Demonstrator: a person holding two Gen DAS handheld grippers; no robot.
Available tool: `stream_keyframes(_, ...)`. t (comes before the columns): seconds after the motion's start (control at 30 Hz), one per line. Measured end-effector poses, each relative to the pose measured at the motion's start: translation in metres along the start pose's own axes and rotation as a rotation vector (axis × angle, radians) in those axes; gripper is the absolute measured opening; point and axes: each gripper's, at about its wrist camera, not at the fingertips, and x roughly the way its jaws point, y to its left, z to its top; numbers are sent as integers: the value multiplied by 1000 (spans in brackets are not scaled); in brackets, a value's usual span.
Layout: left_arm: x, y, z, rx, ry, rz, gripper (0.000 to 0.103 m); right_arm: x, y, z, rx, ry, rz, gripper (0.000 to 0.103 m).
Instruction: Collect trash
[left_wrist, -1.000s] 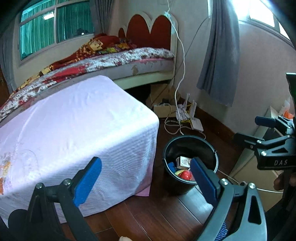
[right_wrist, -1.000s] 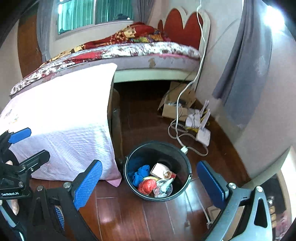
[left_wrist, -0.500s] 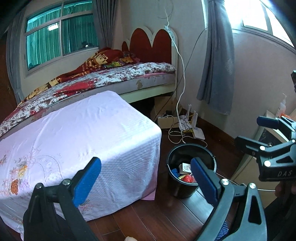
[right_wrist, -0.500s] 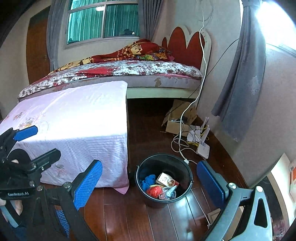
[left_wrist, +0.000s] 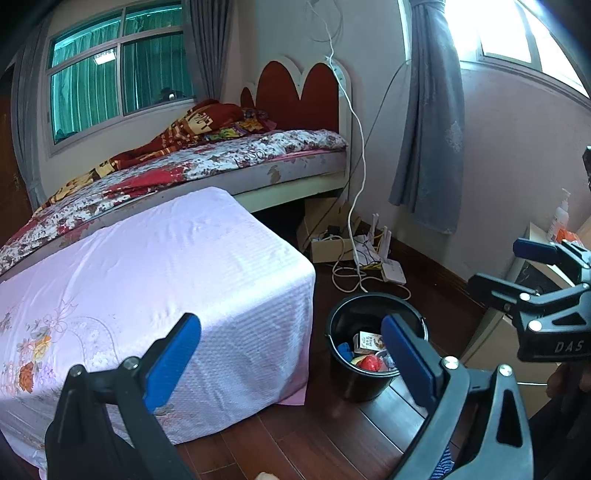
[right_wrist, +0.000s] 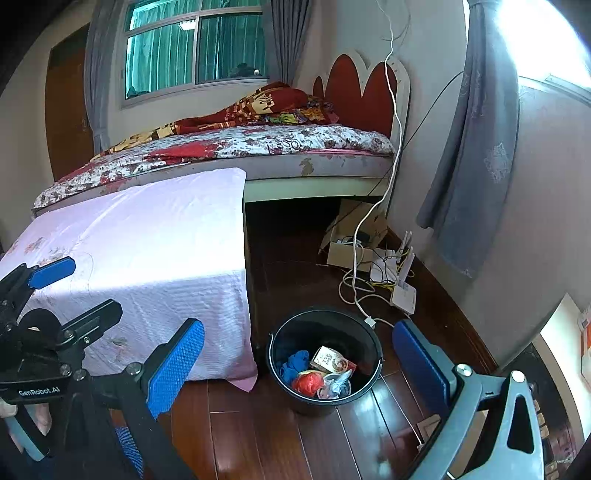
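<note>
A black bucket (left_wrist: 340, 373) (right_wrist: 284, 354) stands on the wooden floor beside the pink-covered table (left_wrist: 155, 273) (right_wrist: 147, 236). Inside it lie a blue rag (right_wrist: 295, 363), a red wrapper (right_wrist: 308, 384), a small printed carton (right_wrist: 328, 360) (left_wrist: 367, 339) and crumpled plastic. My left gripper (left_wrist: 291, 354) is open and holds nothing, raised well above the floor. My right gripper (right_wrist: 299, 362) is also open and holds nothing, high over the bucket. Each gripper shows at the edge of the other's view.
A bed (right_wrist: 240, 147) with a red headboard fills the back. A cardboard box (right_wrist: 351, 243), a white router (right_wrist: 402, 291) and loose cables (right_wrist: 354, 284) lie on the floor by the wall. Grey curtains (left_wrist: 428, 110) hang on the right. A low cabinet (left_wrist: 532, 266) with a bottle stands at far right.
Both grippers have risen and drawn back from the bucket, so it looks smaller and lower in both views. Both stay open with nothing in them.
</note>
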Motion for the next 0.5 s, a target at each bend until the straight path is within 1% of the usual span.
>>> stream_keyframes(0.5,-1,1,2,1,-2,8,100,1,0,-1,2,-3,6,103)
